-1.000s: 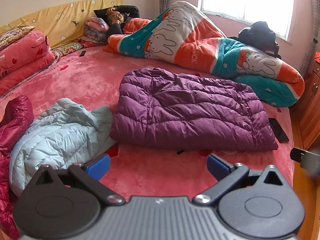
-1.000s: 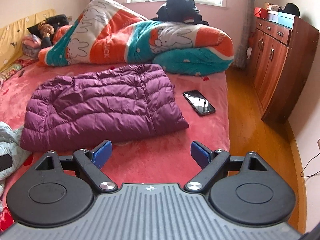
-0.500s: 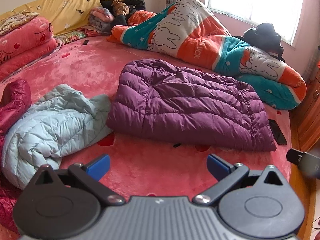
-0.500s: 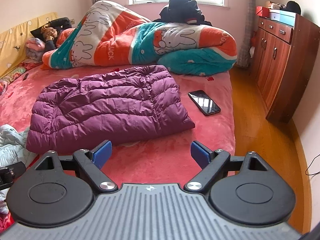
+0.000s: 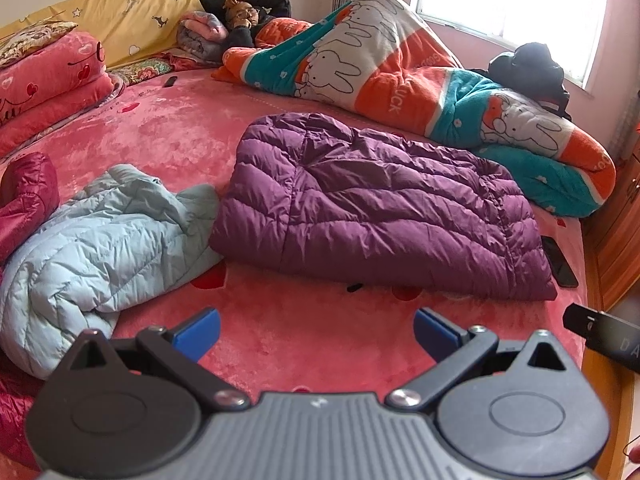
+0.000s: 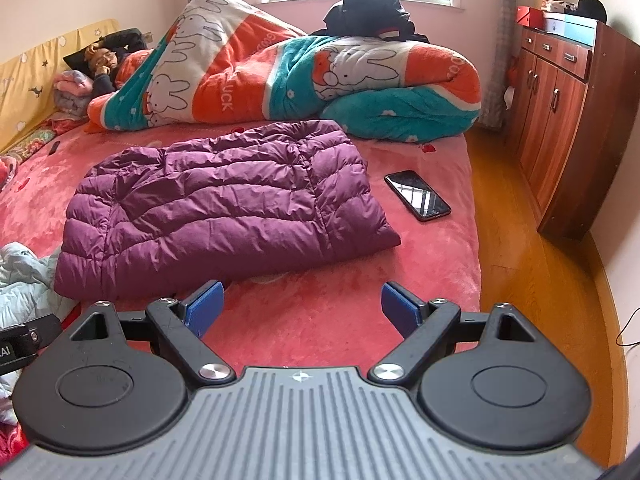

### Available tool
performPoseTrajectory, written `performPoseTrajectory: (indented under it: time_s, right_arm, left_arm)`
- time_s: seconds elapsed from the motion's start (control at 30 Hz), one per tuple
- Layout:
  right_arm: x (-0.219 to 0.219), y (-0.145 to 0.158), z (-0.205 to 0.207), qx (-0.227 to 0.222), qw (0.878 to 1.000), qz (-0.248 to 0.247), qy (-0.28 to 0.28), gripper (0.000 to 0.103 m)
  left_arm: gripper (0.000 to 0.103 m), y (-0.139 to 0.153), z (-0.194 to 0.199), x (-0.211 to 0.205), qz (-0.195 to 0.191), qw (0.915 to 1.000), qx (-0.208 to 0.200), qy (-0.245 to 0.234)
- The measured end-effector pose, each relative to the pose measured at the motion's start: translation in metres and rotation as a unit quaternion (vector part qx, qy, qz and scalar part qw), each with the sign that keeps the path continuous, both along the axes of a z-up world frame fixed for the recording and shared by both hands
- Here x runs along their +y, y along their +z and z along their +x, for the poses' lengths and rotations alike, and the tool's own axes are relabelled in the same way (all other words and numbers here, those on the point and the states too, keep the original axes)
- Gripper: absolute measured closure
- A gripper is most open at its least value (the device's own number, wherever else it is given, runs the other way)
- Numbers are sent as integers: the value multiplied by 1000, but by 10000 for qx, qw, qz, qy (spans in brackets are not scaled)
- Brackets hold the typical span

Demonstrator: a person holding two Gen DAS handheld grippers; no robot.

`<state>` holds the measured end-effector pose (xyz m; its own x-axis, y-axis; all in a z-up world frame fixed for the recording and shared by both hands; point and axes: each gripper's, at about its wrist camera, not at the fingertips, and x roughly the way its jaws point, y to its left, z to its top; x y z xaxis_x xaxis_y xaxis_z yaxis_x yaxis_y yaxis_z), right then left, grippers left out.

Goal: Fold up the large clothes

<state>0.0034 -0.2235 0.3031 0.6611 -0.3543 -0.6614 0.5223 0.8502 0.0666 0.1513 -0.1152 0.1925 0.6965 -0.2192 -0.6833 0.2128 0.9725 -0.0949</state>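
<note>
A purple quilted down jacket [image 5: 384, 204] [image 6: 224, 200] lies folded into a rough rectangle in the middle of the pink bed [image 5: 312, 336] [image 6: 332, 312]. To its left a pale blue down jacket [image 5: 96, 248] [image 6: 20, 280] lies crumpled, and a dark red jacket [image 5: 24, 196] lies beyond it at the left edge. My left gripper [image 5: 316, 332] hangs open over the bed's near edge, short of the purple jacket, holding nothing. My right gripper [image 6: 302, 306] is open too, just in front of the jacket's near edge.
A black phone [image 6: 416, 194] [image 5: 560, 260] lies on the bed right of the purple jacket. A person [image 5: 244, 20] lies at the back under a rabbit-print quilt [image 5: 400, 76] [image 6: 280, 72]. A wooden cabinet [image 6: 572, 120] stands at the right, across a wooden floor [image 6: 532, 320]. Pink bedding [image 5: 48, 80] is stacked far left.
Both grippers have pulled back and up from the bed, so the purple jacket sits farther off and more of the blue jacket shows. Both stayed open; the clothes have not moved.
</note>
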Motion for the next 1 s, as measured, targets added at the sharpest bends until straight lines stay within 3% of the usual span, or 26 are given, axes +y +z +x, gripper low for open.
performPoseTrajectory:
  time_s: [1.0]
  right_arm:
    - [-4, -7, 0, 24, 9999, 31, 146, 0]
  left_arm:
    - [1, -8, -2, -3, 102, 9999, -89, -75]
